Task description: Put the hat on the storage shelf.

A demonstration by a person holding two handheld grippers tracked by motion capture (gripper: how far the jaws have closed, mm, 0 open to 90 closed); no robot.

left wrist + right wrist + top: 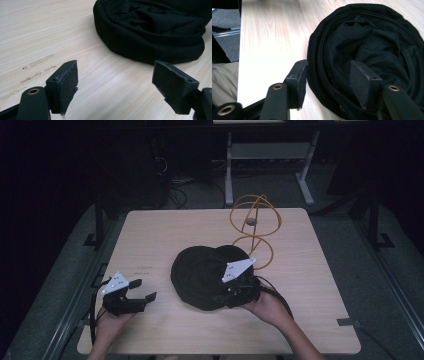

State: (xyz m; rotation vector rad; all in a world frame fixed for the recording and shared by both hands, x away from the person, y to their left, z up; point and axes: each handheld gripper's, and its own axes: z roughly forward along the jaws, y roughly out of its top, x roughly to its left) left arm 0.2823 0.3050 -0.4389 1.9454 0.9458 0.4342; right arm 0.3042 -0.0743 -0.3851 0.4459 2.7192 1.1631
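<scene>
Black hat, rim between right tool jaws, wooden table

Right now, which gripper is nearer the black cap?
Right. The right gripper straddles the black cap's rim, one jaw outside it and one over the fabric inside. The left gripper sits apart on bare table, jaws open, pointing toward the cap.
</scene>
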